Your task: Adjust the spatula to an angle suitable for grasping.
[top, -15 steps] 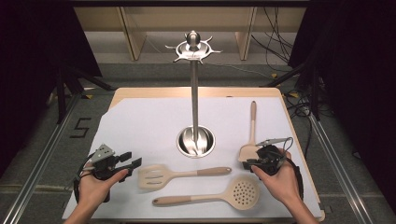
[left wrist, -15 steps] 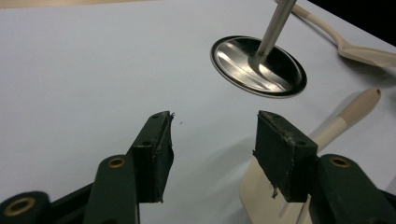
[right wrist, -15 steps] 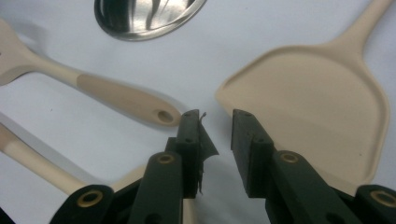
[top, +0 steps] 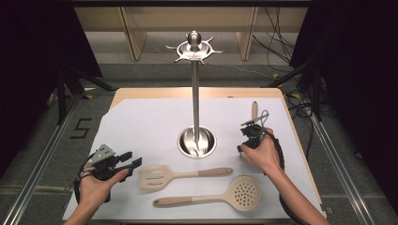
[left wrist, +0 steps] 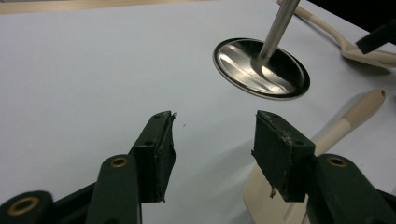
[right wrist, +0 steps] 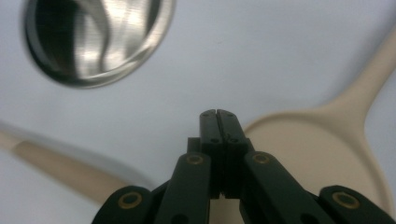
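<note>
The cream spoon (right wrist: 308,154) lay at the right side of the desk (top: 141,93), its bowl toward you and its handle pointing away toward the far edge; in the high view your right hand (top: 263,152) covered most of the bowl, so only the handle showed past it. Your right gripper (right wrist: 218,114) hovered right at the bowl's rim with its jaws pressed fully together and nothing between them; whether the tips touched the spoon I cannot tell. Just to the left of that hand stood the utensil stand (top: 195,93), a steel pole rising from a round, shiny base (right wrist: 93,37) to a ring of hooks at the top. Nearer to you lay the slotted turner (top: 162,176), its handle pointing right, and in front of it the skimmer (top: 241,193), its handle pointing left; the two lay side by side and apart. Your left gripper (top: 130,160) sat at the near left, just beside the turner's blade, with its jaws spread wide and holding nothing; its own view showed the white sheet (left wrist: 93,70) between them and the turner's blade under the right-hand one.
</note>
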The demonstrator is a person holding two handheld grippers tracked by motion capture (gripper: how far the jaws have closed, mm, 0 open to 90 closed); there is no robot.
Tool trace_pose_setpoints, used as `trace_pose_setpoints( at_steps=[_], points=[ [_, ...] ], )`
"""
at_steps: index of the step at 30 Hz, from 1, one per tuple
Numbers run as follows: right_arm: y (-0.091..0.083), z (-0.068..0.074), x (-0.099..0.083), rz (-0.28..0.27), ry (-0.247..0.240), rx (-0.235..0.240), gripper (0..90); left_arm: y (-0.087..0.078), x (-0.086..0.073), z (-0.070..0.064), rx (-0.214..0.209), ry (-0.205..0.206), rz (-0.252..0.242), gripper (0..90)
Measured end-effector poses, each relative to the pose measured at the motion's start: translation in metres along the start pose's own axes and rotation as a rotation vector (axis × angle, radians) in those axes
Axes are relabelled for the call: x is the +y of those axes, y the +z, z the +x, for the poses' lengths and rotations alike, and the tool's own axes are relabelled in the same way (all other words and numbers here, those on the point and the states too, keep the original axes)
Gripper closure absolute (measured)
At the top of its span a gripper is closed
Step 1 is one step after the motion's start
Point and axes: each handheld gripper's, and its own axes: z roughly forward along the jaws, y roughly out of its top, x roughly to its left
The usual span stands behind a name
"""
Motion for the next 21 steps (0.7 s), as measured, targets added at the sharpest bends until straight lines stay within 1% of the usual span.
trace_pose_setpoints(
  at_steps=[1, 2, 3, 4, 6, 7, 8, 9, 10, 11, 12, 13, 14, 15, 16, 17, 18, 19, 20, 21],
  points=[
    [0.006, -0.001, 0.005, 0.012, 0.014, 0.007, 90.0, 0.0, 0.0, 0.0, 0.0, 0.0, 0.0, 46.6],
    [0.006, -0.001, 0.005, 0.012, 0.014, 0.007, 90.0, -0.001, 0.0, 0.0, 0.0, -0.005, 0.0, 46.6],
    [0.012, -0.003, 0.009, 0.017, 0.009, -0.002, 90.0, -0.002, 0.0, 0.0, 0.007, -0.009, 0.001, 46.7],
    [0.022, -0.005, 0.015, 0.022, -0.025, -0.022, 90.0, -0.002, 0.0, 0.0, 0.004, -0.005, -0.004, 46.7],
    [0.025, -0.005, 0.016, 0.023, -0.033, -0.026, 90.0, -0.003, 0.0, 0.0, 0.003, -0.002, -0.001, 46.7],
    [0.03, -0.003, 0.017, 0.043, -0.037, -0.03, 90.0, -0.002, 0.0, 0.0, 0.002, -0.003, 0.001, 46.7],
    [0.03, -0.003, 0.017, 0.043, -0.037, -0.03, 90.0, -0.002, 0.0, 0.0, -0.001, -0.008, 0.002, 46.7],
    [0.03, -0.004, 0.017, 0.051, -0.056, -0.038, 90.0, -0.001, -0.001, 0.0, -0.001, -0.014, 0.003, 46.7],
    [0.03, -0.004, 0.017, 0.053, -0.052, -0.036, 90.0, -0.001, -0.001, 0.0, -0.005, -0.002, 0.005, 46.7],
    [0.027, -0.004, 0.013, 0.045, -0.042, -0.036, 90.0, -0.002, -0.001, -0.001, -0.003, -0.004, 0.005, 46.7],
    [0.025, -0.006, 0.011, 0.049, -0.054, -0.039, 90.0, -0.002, -0.001, -0.001, -0.003, -0.004, 0.005, 46.8],
    [0.025, -0.006, 0.011, 0.049, -0.054, -0.039, 90.0, -0.002, -0.001, -0.001, -0.004, -0.002, 0.005, 46.8],
    [0.023, -0.008, 0.009, 0.063, -0.057, -0.038, 90.0, -0.002, -0.001, 0.0, -0.007, -0.004, 0.003, 46.7],
    [0.019, -0.013, 0.002, 0.085, -0.071, -0.035, 90.0, -0.002, -0.001, -0.001, -0.009, -0.015, 0.001, 46.8],
    [0.019, -0.013, 0.002, 0.085, -0.071, -0.035, 90.0, -0.003, -0.001, -0.001, -0.002, -0.014, 0.003, 46.8],
    [0.015, -0.02, -0.006, 0.101, -0.081, -0.04, 90.0, -0.003, -0.001, -0.001, -0.001, -0.01, 0.005, 46.8],
    [0.015, -0.02, -0.006, 0.101, -0.081, -0.04, 90.0, -0.003, -0.001, -0.001, -0.001, -0.01, 0.005, 46.7],
    [0.011, -0.026, -0.013, 0.098, -0.067, -0.049, 90.0, -0.002, -0.001, -0.001, -0.002, -0.001, 0.007, 46.8],
    [0.011, -0.026, -0.013, 0.098, -0.067, -0.049, 90.0, -0.002, -0.001, -0.001, -0.003, 0.0, 0.007, 46.8],
    [0.009, -0.029, -0.015, 0.1, -0.087, -0.052, 90.0, -0.001, -0.001, -0.001, -0.011, 0.0, 0.007, 46.7]
  ],
)
